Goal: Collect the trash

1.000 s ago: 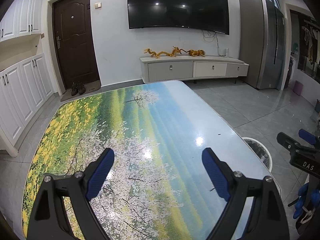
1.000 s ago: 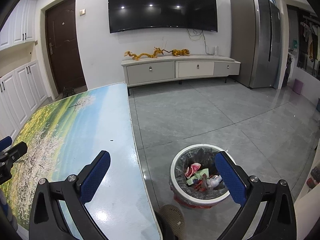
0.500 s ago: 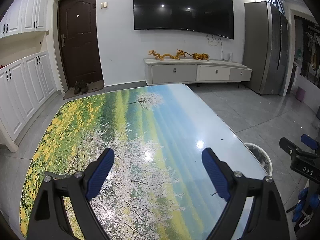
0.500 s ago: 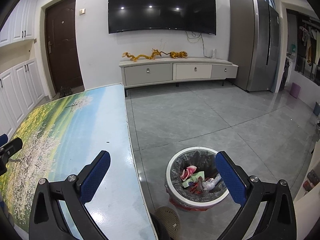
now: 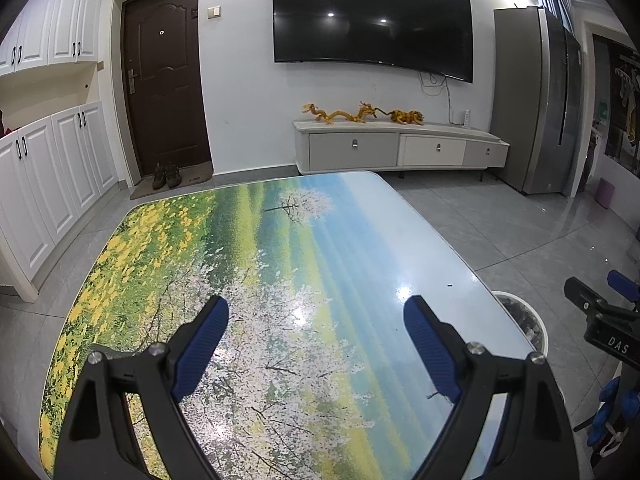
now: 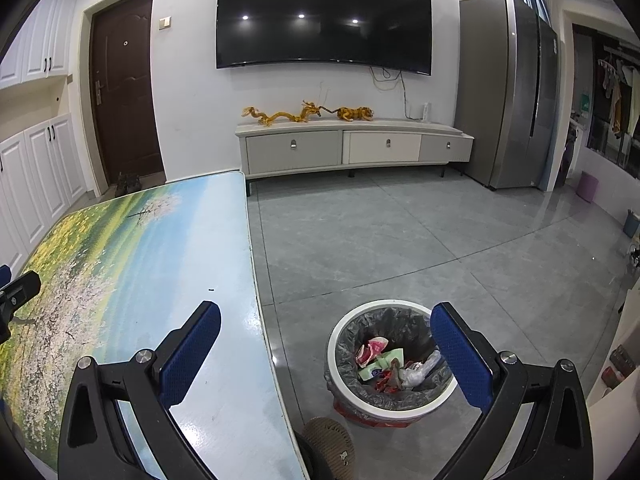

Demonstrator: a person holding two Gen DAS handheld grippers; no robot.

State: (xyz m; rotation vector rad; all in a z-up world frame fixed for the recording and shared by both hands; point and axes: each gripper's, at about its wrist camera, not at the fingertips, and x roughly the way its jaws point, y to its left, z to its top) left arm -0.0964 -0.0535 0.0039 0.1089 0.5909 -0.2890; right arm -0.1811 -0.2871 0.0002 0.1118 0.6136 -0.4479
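Both the left gripper [image 5: 316, 344] and right gripper [image 6: 326, 350] gape wide and empty; the round trash bin [image 6: 390, 360] stands upright, mouth up, while "DAS" marks the right gripper's body.

Trash [image 6: 390, 366] in bin [image 6: 340, 344], bin on floor right of table [image 6: 224, 240]

Both claws [image 5: 316, 344] [image 6: 326, 350] wide, empty.

Hand-held gripper [image 6: 326, 328] gapes empty above trash bin [image 6: 390, 360].
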